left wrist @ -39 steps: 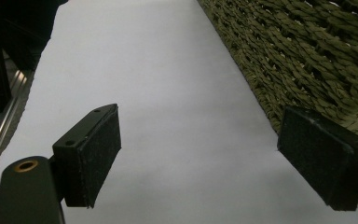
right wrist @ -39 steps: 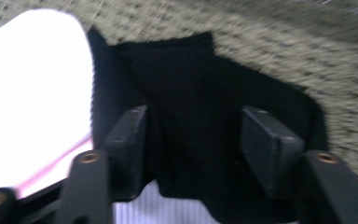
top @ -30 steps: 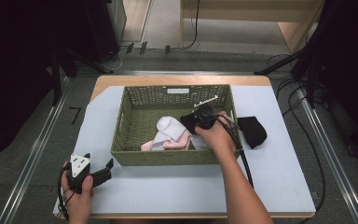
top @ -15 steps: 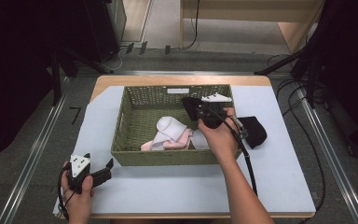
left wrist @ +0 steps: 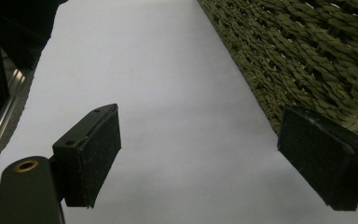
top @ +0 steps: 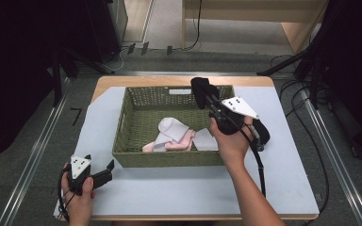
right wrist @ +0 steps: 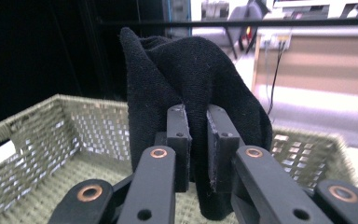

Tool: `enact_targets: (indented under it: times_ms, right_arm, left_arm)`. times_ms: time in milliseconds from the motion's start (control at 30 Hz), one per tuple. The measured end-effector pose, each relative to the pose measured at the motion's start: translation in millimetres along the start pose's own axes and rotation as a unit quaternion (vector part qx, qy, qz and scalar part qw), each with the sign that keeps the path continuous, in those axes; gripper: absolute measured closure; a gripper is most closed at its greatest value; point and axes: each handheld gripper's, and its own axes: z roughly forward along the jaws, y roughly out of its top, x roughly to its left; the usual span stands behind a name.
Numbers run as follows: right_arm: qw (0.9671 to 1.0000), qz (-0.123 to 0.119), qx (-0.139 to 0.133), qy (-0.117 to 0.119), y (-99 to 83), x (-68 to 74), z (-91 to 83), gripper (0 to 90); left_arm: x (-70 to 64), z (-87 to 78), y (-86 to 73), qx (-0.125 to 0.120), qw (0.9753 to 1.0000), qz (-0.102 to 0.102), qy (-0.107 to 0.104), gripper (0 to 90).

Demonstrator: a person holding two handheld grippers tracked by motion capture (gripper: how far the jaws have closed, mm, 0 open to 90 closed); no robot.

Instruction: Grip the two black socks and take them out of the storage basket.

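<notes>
My right gripper [top: 209, 100] is shut on a black sock [top: 201, 88], held up above the far right part of an olive woven basket [top: 136, 136]. In the right gripper view the black sock [right wrist: 191, 70] stands bunched between the closed jaws of the right gripper [right wrist: 196, 119], with the basket [right wrist: 42, 135] below and behind it. White socks [top: 169, 127] and a pink sock [top: 181, 141] lie on the basket floor. My left gripper [top: 106, 172] rests open on the table at the near left, beside the basket's wall [left wrist: 317, 60]. Nothing is between the left gripper's [left wrist: 200, 149] pads [left wrist: 95, 154].
Another black sock [top: 263, 132] lies on the white table cover [top: 179, 188] right of the basket, partly behind the right hand. A cable [top: 260, 165] trails from the right gripper along the forearm. Metal rails [top: 37, 155] run along both table sides.
The right gripper has risen and tilted upward with the black sock, moving toward the basket's far side. The left gripper has stayed put.
</notes>
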Motion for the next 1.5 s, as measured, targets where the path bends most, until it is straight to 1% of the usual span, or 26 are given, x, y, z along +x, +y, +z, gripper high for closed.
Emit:
enact_targets:
  times_ms: [67,167,233,367,467,500,667,767,867,967,1033,1133,1300,1367,1400,1467,1500]
  right_arm:
    - [0.9999,-0.006,-0.011,-0.005,4.7,-1.2,-4.1,82.1]
    - [0.9997,0.007,-0.020,-0.012,11.6,-8.2,-10.6,82.1]
    - [0.9993,0.008,-0.030,-0.021,16.4,-14.7,-16.4,82.1]
    - [0.9984,0.005,-0.036,-0.043,22.8,-29.2,-27.3,82.1]
    - [0.9974,0.012,-0.041,-0.058,25.3,-41.6,-36.2,82.0]
    - [0.9971,0.011,-0.043,-0.062,25.6,-45.0,-38.5,82.0]
    - [0.9951,0.017,-0.043,-0.087,21.3,-66.6,-52.3,81.9]
    - [0.9939,0.020,-0.039,-0.101,14.5,-78.5,-58.9,81.9]
    - [0.9924,0.029,-0.035,-0.115,6.6,-91.1,-64.8,81.8]
    - [0.9909,0.036,-0.024,-0.127,-3.1,-102.5,-68.8,81.8]
    - [0.9901,0.036,-0.009,-0.135,-11.6,-108.8,-70.0,81.7]
    - [0.9892,0.040,0.006,-0.141,-22.6,-114.8,-70.8,81.6]
    - [0.9862,0.047,0.036,-0.155,-42.9,-123.0,-68.3,81.2]
    - [0.9854,0.048,0.052,-0.155,-50.6,-125.7,-66.1,80.3]
    - [0.9847,0.055,0.063,-0.153,-54.1,-126.3,-65.2,79.2]
    - [0.9834,0.060,0.080,-0.151,-60.2,-127.6,-63.8,75.6]
    - [0.9833,0.060,0.083,-0.151,-62.6,-128.6,-63.6,73.2]
  left_arm:
    - [0.0,0.2,0.2,0.002,1.0000,0.002,0.001,14.5]
    - [-0.4,0.2,0.3,0.004,1.0000,0.003,0.001,14.5]
    - [-0.3,0.2,0.2,0.003,1.0000,0.003,0.001,14.5]
    - [-0.3,0.1,0.1,0.001,1.0000,0.002,0.001,14.5]
    - [-0.1,-0.1,0.0,0.001,1.0000,0.002,0.001,14.5]
    - [-0.1,-0.1,0.1,0.001,1.0000,0.003,0.001,14.5]
    - [-0.3,0.0,0.1,0.001,1.0000,0.003,0.001,14.5]
    - [-0.5,0.1,0.1,0.001,1.0000,0.004,0.002,14.5]
    - [-1.0,0.3,0.0,0.002,1.0000,0.006,0.003,14.5]
    - [-1.4,0.2,0.1,0.003,1.0000,0.008,0.004,14.5]
    - [-1.6,0.3,0.0,0.002,1.0000,0.009,0.005,14.5]
    - [-1.8,0.3,0.0,0.002,0.9999,0.010,0.005,14.5]
    - [-2.0,0.3,0.0,0.002,0.9999,0.011,0.005,14.5]
    - [-1.9,0.3,0.0,0.002,0.9999,0.011,0.005,14.5]
    - [-1.9,0.2,-0.1,0.001,0.9999,0.010,0.005,14.5]
    - [-1.7,0.2,0.0,0.002,0.9999,0.010,0.004,14.5]
    - [-1.5,0.2,0.0,0.002,1.0000,0.008,0.004,14.5]
